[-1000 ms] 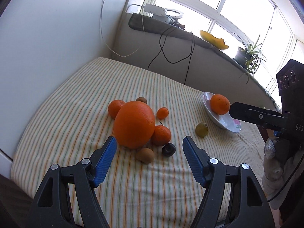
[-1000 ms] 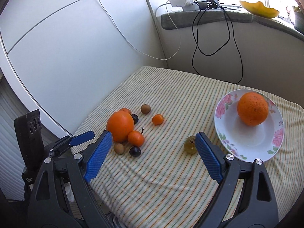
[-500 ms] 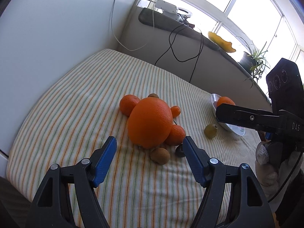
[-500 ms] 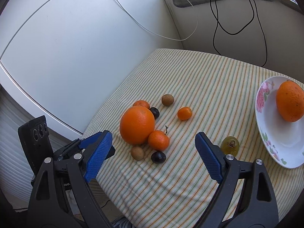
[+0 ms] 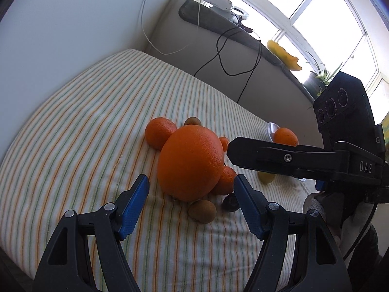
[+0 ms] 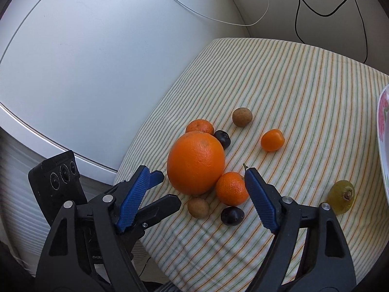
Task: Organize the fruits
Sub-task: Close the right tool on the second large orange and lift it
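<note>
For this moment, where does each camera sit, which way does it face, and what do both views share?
Left wrist: rides the left claw, looking down over its open fingers at the big orange; the right claw and a gloved hand cross at the right.
Right wrist: rides the right claw, its closing fingers not yet touching the same fruit pile from another side; the left claw shows at lower left.
Shared: big orange, striped cloth.

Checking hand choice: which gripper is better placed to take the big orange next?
Right, probably. The right gripper frames the big round orange and is closing, nothing between its pads yet. The left gripper is also open and close, but a small brown round fruit sits in its gap.
</note>
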### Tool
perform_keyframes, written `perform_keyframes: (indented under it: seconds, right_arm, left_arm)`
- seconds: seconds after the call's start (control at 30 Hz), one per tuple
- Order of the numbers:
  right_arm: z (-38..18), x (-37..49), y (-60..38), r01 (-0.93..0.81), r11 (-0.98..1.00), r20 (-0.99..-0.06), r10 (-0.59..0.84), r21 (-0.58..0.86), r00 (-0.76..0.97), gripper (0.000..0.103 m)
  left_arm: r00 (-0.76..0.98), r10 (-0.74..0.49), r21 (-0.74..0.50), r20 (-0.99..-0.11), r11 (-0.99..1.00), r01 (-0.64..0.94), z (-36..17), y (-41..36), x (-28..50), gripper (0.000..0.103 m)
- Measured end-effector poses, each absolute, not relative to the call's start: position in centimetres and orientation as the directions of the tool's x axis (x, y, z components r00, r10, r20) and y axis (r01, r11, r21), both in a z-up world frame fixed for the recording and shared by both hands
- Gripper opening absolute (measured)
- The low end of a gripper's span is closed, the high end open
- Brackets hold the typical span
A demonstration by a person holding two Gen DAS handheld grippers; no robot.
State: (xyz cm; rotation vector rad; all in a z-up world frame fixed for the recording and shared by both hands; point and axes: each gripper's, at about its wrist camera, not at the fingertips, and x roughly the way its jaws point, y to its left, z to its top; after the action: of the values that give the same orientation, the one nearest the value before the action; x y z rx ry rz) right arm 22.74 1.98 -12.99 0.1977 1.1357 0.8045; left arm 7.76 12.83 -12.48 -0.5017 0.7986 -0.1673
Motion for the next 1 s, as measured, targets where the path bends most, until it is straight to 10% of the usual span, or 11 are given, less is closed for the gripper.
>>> perform_keyframes:
  seconds: [1.0]
  right_arm:
    - [-14.8,24.2,5.6,-0.514,0.715,-0.771,0.618,0.473,0.15,0.061]
  left_arm:
    - [0.675,-0.341,-0.493,-0.655,0.869,-0.04,-13.0,12.7,8.5,0.062]
